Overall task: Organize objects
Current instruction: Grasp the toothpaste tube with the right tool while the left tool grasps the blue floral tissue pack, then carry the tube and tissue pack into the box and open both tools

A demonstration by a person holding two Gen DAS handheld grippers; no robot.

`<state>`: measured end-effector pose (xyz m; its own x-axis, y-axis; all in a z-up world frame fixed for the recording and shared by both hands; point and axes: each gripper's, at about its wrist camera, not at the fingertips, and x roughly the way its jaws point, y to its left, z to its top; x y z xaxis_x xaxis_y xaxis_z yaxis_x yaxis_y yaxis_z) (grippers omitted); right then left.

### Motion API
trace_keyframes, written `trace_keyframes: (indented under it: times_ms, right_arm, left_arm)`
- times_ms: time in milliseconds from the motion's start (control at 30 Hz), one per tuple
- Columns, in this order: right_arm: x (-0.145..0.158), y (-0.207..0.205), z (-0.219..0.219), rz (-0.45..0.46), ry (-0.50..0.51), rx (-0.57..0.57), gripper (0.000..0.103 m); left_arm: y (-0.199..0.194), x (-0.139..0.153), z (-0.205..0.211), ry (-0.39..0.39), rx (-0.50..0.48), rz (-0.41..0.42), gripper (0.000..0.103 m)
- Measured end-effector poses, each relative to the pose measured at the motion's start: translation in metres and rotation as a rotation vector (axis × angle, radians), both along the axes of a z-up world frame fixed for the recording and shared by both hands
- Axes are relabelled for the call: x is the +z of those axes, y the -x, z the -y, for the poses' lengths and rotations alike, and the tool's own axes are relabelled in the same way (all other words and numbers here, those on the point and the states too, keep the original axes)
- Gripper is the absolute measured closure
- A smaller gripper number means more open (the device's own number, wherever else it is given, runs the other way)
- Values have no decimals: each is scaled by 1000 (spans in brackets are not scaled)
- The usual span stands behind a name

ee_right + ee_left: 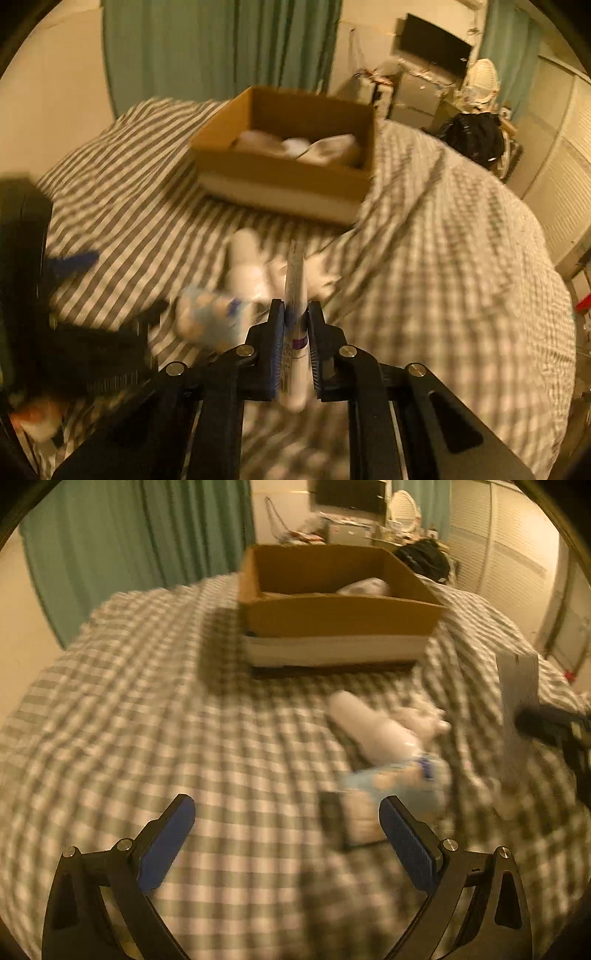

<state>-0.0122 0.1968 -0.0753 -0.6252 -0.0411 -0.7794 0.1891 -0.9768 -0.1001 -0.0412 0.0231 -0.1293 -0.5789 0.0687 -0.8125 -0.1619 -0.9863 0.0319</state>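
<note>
Left wrist view first: my left gripper [287, 818] hangs over the grey-and-white checked bedspread [147, 709] with its blue-padded jaws spread wide and nothing between them. Ahead lies a white plastic bottle [373, 725] on its side, a pale blue printed packet [391, 779] just nearer, and a small dark flat object [332, 818] beside that (too blurred to name). Beyond them sits the open brown cardboard box [332, 616], something white already inside.

Over to the right wrist view: my right gripper [296, 314] has its jaws pinching a slim white tube with a purple band [295, 295], which stands up between the pads and points toward the box [280, 173]. White soft items lie in its far corner.

My read is that this tube goes in next. I want to carry it clear over the near wall, lower it into the bare left part, then release low so it doesn't bounce out.
</note>
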Motion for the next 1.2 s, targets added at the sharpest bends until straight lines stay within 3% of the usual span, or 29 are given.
trace_keyframes:
  times_ms: [167,433,533,667,1000,1200]
  right_arm:
    - [10,11,-26,-29,33,-51,91]
    - [-5,16,-49,-7,116,-65,91]
    - [-7,15,-50,-10,132,-63,91]
    - [-4,13,-49,-18,147,-57,91]
    - [40,-15,-31,-118,127,-12,91]
    - [79,-27,-19,-194,107,18,91]
  left_arm:
    - [3,-9,-31,-51,-67,46,1]
    - [21,-35,-64,-12,-105,97,1]
    - [24,-43,-64,-12,-112,128,18]
    - [18,-40,-63,-7,-118,116,22]
    - [-17,17,-47,23,-107,-17,22]
    - [-11,68,-33,17,-85,-116,22]
